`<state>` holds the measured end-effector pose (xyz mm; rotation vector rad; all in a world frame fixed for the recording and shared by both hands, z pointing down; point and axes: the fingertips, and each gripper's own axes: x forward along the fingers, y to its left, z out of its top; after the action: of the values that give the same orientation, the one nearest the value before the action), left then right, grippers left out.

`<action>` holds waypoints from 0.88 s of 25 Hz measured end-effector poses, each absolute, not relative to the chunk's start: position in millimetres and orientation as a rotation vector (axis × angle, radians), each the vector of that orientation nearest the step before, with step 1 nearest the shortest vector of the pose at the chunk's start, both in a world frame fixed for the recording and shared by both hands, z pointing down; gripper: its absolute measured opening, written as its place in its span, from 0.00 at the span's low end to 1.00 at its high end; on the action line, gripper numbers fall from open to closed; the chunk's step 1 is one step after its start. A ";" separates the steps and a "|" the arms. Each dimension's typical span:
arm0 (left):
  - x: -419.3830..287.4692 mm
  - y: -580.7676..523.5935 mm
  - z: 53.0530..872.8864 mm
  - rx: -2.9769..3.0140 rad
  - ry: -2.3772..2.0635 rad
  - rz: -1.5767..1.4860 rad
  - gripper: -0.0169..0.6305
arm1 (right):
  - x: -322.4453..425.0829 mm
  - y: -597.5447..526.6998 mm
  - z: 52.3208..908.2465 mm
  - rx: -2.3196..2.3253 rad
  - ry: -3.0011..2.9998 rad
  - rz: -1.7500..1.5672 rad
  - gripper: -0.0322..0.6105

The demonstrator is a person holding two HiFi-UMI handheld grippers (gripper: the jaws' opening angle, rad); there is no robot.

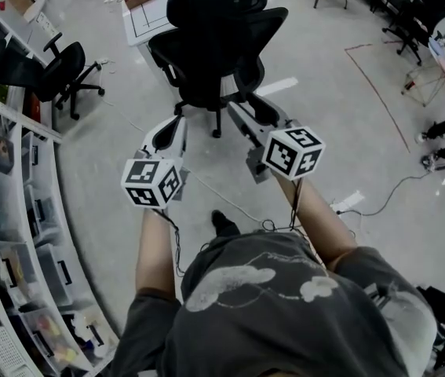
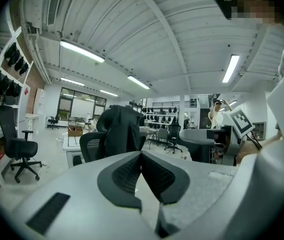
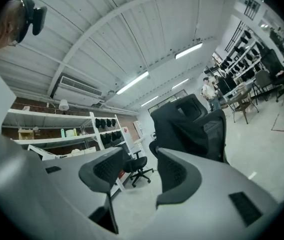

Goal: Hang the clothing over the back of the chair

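A black office chair (image 1: 206, 69) stands on the floor ahead of me, and the black clothing (image 1: 216, 2) lies draped over its backrest. Both grippers hover short of the chair's near side, apart from it. My left gripper (image 1: 176, 126) has its pads together with nothing between them. My right gripper (image 1: 242, 115) is open and empty. In the left gripper view the clothing (image 2: 117, 130) hangs on the chair beyond the left gripper (image 2: 140, 156). In the right gripper view the draped chair (image 3: 188, 126) stands behind the right gripper (image 3: 142, 170), seen past its right pad.
Another black office chair (image 1: 59, 73) stands at the left beside curved shelving (image 1: 14, 226) with bins. A white table (image 1: 150, 16) with a cardboard box is behind the chair. Cables (image 1: 391, 196) and red floor tape (image 1: 379, 93) lie at the right, near a person's feet (image 1: 442, 132).
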<state>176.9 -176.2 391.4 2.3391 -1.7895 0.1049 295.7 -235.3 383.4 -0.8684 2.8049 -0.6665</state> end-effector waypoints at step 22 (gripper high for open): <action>230.3 -98.2 419.5 2.235 -1.847 0.080 0.03 | 376.3 -186.3 409.0 -0.974 3.014 -0.432 0.04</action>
<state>230.3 -98.2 419.5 2.2350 -1.8470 0.0800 376.3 -186.3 409.0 -0.9740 3.0139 -0.4325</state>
